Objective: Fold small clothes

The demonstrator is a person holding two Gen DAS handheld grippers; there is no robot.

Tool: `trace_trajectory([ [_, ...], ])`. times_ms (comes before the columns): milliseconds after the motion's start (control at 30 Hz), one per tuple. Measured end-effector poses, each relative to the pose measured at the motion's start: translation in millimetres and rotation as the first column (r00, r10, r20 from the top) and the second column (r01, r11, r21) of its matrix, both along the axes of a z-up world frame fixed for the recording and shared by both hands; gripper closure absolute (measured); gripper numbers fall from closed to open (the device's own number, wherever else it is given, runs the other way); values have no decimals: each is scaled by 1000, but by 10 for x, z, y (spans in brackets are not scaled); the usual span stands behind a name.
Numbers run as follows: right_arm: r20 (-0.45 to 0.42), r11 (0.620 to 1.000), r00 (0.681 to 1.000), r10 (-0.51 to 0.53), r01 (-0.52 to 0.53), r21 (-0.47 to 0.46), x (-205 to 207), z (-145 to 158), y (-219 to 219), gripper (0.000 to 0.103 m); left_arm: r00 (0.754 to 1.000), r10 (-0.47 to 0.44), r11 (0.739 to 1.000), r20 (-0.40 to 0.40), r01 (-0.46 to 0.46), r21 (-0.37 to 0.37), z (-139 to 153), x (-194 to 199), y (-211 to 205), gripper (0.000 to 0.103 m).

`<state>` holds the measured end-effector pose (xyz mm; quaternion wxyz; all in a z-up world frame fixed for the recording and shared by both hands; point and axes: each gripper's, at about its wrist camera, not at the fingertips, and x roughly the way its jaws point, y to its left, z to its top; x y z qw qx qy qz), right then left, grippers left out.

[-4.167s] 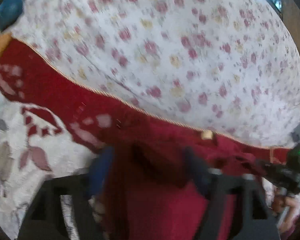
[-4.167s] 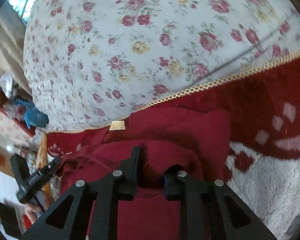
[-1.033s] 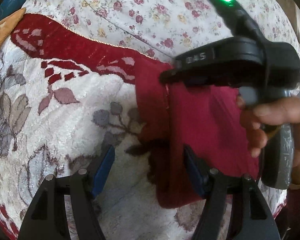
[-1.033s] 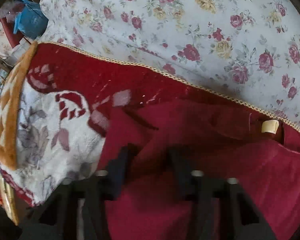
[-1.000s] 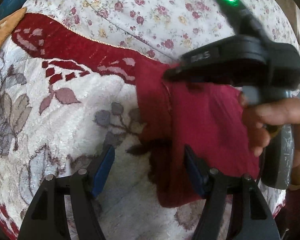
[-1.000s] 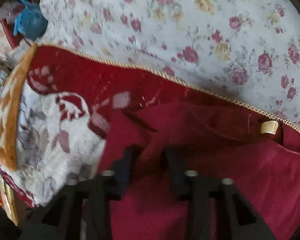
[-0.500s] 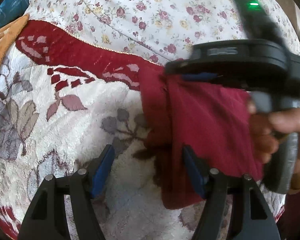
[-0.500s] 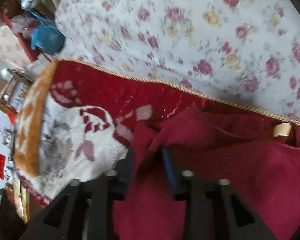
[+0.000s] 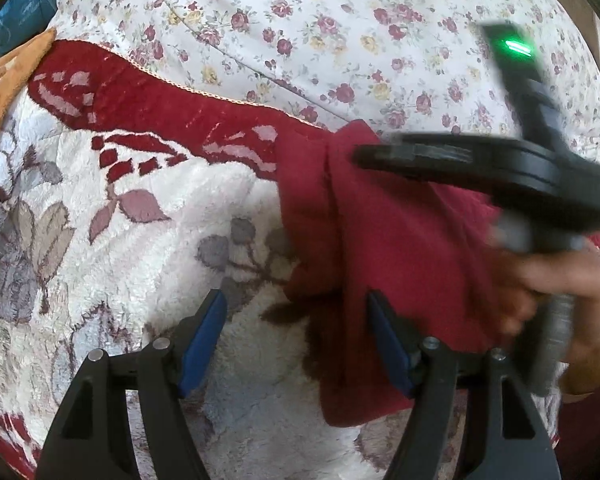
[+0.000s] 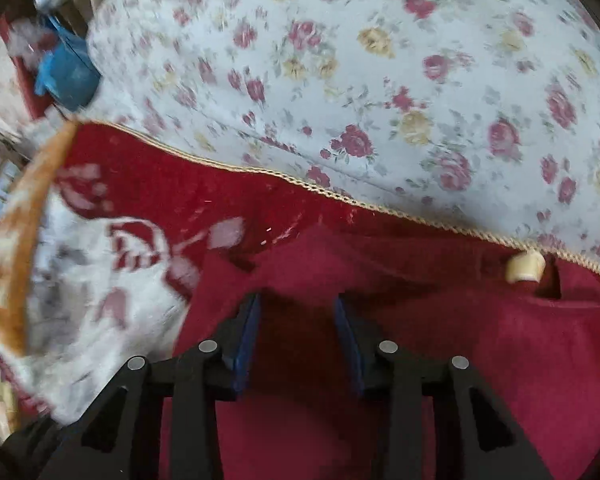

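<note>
My right gripper (image 10: pixel 296 328) has just opened, dropping the red garment (image 9: pixel 400 248) below it, left gripper (image 9: pixel 296 340) wide open: fold laid.

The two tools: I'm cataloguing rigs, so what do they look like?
The left tool has black triangular cut-out fingers with silver rivets and blue pads. The right tool is built the same; from outside it shows a black body with a green light and a grey handle gripped by a hand.

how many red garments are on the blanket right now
1: the red garment lies on the floral blanket by its red border, under the right claw. Others may be hidden.
</note>
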<state>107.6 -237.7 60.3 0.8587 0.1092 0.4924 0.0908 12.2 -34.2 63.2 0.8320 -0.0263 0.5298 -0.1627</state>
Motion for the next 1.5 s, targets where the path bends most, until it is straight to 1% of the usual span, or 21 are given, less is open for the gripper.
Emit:
trace_trajectory([
  [33,18,1000,1000,-8,8,-8,-103,57,-120,61,1000,-1,1000,3,1,-1,5,-5,-4,32],
  [100,58,994,995,-75,80,-77,-368,171,-473,49,1000,-1,1000,5,1,-1,2,-15,-2,32],
  [167,68,976,983,-169,177,-130,-543,196,-877,49,1000,8,1000,-4,-8,-5,-13,-15,14,31],
  [233,48,944,957,-285,289,-160,-644,134,-1307,49,1000,16,1000,-6,-16,-7,-20,-12,26,29],
  [367,-21,875,882,-471,464,-134,-646,-174,-2016,49,1000,18,1000,0,-18,4,-21,-12,2,29],
  [400,-59,879,879,-473,466,-104,-598,-288,-2101,49,1000,18,1000,1,-18,6,-31,-3,-9,29],
  [433,-46,877,879,-474,468,-105,-581,-293,-2106,49,1000,19,1000,-1,-19,7,-37,4,-15,29],
  [533,-34,889,902,-431,418,-186,-502,-111,-1880,47,1000,25,1000,-6,-25,3,-54,24,-23,29],
  [567,-7,899,913,-407,399,-182,-511,10,-1754,47,1000,27,1000,-6,-27,1,-49,27,-22,29],
  [600,22,910,926,-377,375,-176,-517,132,-1601,41,1000,28,1000,-4,-28,-1,-43,27,-19,29],
  [667,45,941,953,-299,303,-151,-457,280,-1287,32,1000,29,1000,-3,-29,-3,-38,22,-8,29],
  [700,35,968,974,-222,225,-109,-382,334,-1036,29,999,32,999,-3,-32,-5,-38,17,4,29],
  [767,-1,993,994,-112,112,-37,-257,346,-663,28,999,35,999,-7,-35,-10,-41,8,29,29],
  [833,-34,1000,999,-9,9,-4,-105,301,-224,26,999,38,999,-11,-38,-16,-42,-9,64,27],
  [933,-71,993,994,84,-89,-73,75,188,337,19,999,36,999,-5,-36,-13,-45,-31,99,24],
  [1033,-130,983,985,110,-127,-131,203,-2,702,14,1000,25,1000,-5,-25,-14,-52,-51,104,24],
  [1100,-146,976,983,109,-134,-170,255,-123,819,6,1000,20,1000,-3,-20,-14,-45,-59,103,24],
  [1167,-151,967,983,108,-139,-213,304,-208,891,6,1000,18,1000,-5,-18,-17,-44,-57,103,24],
  [1333,-155,950,983,95,-136,-280,343,-341,977,7,1000,19,1000,-8,-19,-14,-39,-58,90,23],
  [1433,-131,962,988,81,-112,-251,297,-274,847,29,1000,23,999,-11,-23,-30,-35,-32,70,23],
  [1500,-116,984,989,88,-105,-147,257,-181,658,48,1000,26,998,-14,-26,-54,-31,-15,50,23],
])
